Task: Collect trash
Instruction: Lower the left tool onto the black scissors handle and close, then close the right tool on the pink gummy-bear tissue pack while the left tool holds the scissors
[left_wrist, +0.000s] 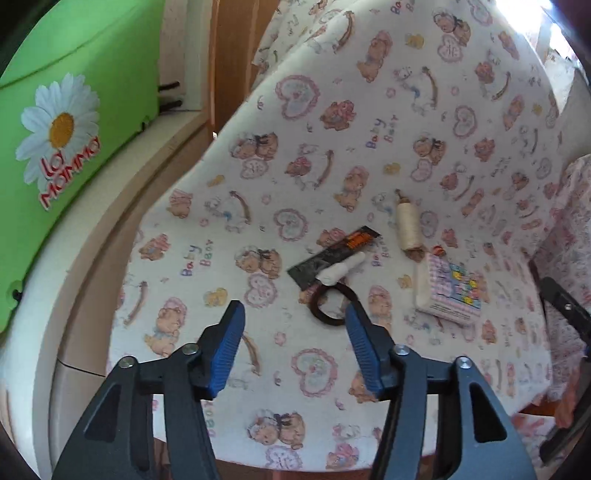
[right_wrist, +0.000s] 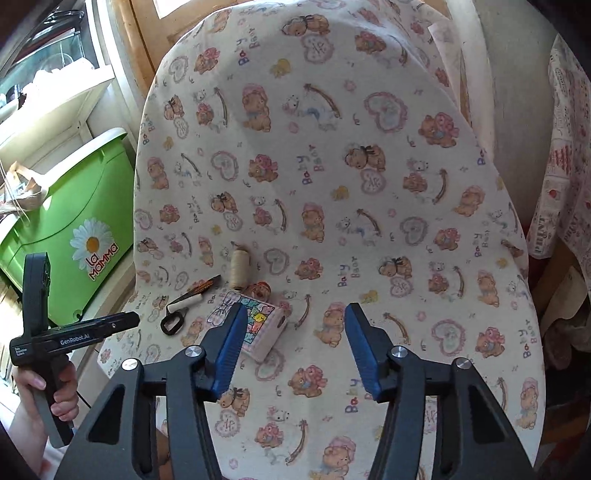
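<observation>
Writing first. Green plastic bin, daisy print, lettered "la MaMMa" in red with white outline; it sits well off to the left of both claws. The cloth over the surface repeats "Baby Bear" among bears and hearts. The body of the left gripper, seen from the right wrist view, reads "GenRobot.AI"; smaller text beside it is too fine to read. A patterned cloth at far right shows "PRINT".

Left gripper: released, jaws apart, nothing between the pads. A dark hair tie lies flat just ahead, touching the right finger's tip in the view. Past it, a black wrapper with an orange label, illegible; its long axis runs from near-left to far-right. A white cylinder lies across it on much the same line. Further right and ahead, a cream thread spool lies on its side, long axis pointing away from the claw. A small printed tissue pack lies just right of the tip.

Right gripper: released, empty. The tissue pack sits just at its left fingertip, partly behind it; other items lie ahead-left. A hand grips the left tool's handle.
</observation>
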